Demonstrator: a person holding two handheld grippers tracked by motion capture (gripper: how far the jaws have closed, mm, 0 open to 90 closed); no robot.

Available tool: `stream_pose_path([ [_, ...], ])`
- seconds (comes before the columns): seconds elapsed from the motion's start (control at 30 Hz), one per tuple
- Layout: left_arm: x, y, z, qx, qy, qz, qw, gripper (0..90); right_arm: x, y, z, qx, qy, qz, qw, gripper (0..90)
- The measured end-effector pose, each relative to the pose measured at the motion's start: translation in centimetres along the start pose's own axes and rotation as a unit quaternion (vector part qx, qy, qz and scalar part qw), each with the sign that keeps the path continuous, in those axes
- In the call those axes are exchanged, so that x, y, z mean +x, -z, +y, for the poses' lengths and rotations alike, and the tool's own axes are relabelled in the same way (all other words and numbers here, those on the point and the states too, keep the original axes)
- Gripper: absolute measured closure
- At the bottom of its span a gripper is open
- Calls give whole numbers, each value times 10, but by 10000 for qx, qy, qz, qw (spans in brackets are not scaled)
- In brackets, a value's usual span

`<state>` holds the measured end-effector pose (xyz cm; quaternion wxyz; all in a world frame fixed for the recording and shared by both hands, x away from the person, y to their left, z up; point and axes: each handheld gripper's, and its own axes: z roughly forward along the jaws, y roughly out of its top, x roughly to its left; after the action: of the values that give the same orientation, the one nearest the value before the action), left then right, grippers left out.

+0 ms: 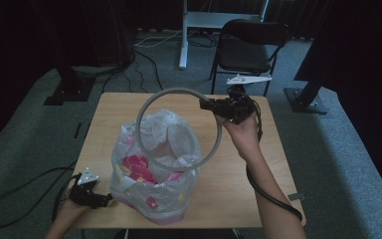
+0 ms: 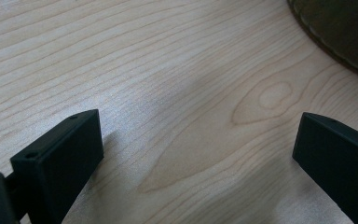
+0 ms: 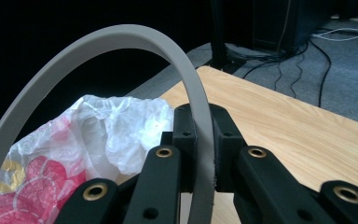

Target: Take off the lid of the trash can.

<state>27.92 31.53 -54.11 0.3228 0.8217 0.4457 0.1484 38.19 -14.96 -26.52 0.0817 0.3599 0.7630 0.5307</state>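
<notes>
ring (image 1: 179,130): grey, thin, round hoop | clamped edgewise (right gripper (image 1: 210,105))

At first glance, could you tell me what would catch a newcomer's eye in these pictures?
The large grey ring stands out: the right gripper has its fingers shut on the ring's rim and holds it tilted above the table, over the plastic bag. That crinkled, translucent bag with pink and yellow contents sits at the table's near middle. The left gripper waits open at the bag's left, low over the wood.
</notes>
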Motion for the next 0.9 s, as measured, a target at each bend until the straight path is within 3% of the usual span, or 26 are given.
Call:
stream_pose_path([
  [0.37, -1, 0, 0, 12, -11, 7, 10000, 17, -23, 31, -7, -188, -176, -270, 9993, 830],
  [0.9, 0, 0, 0, -15, 3, -22, 10000, 17, -59, 73, -29, -401, -556, -639, 9956, 830],
])
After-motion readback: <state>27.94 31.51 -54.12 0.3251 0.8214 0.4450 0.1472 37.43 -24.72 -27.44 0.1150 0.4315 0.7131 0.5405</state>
